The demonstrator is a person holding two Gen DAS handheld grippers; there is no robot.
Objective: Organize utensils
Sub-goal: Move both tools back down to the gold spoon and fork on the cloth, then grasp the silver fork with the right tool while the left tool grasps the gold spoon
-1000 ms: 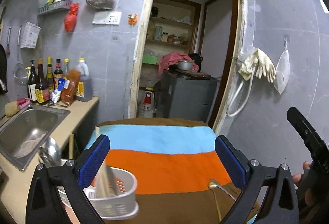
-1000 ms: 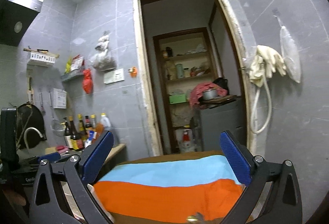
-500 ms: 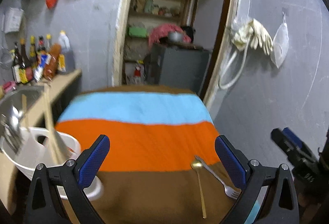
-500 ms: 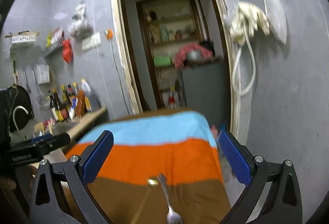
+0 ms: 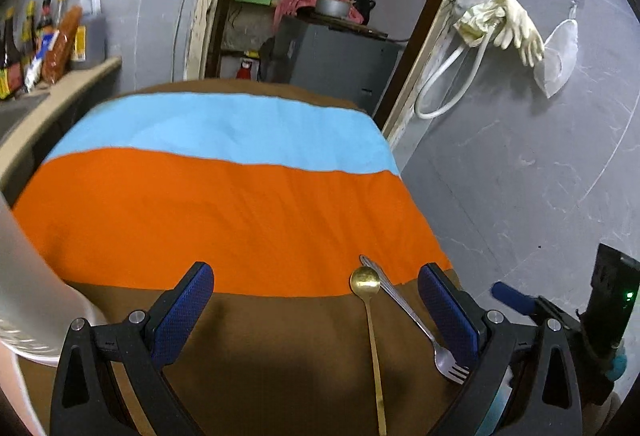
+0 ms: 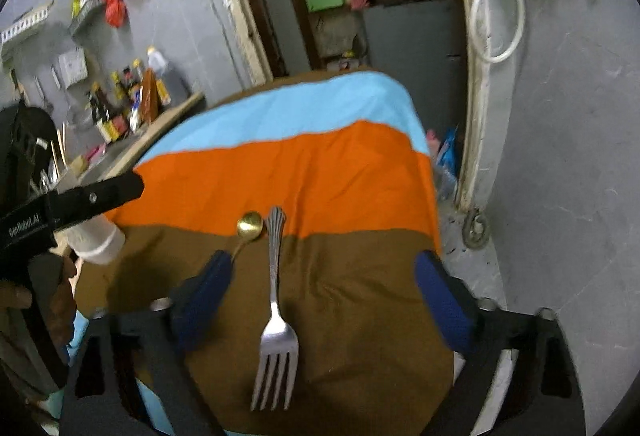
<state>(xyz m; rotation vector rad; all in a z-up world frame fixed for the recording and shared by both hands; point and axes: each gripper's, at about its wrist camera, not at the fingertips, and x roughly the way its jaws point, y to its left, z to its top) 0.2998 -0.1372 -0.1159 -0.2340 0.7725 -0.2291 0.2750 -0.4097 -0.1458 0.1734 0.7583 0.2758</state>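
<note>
Between the spread jaws of my right tool (image 6: 320, 296), which have just been narrowing, lies a silver metal fork (image 6: 275, 320) on the striped-cloth bench (image 6: 320, 164), untouched. A slim gold spoon (image 6: 249, 226) lies just left. My left tool (image 5: 316, 300) hangs spread, empty. Next, I judge: lower, pinch the handle.

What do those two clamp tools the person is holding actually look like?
Each is a black plastic frame ending in two fingers faced with textured blue pads, fixed by silver screws. The left gripper carries white lettering on its side, seen from the right wrist view. The right gripper looks the same, and its body shows a small green light.
</note>
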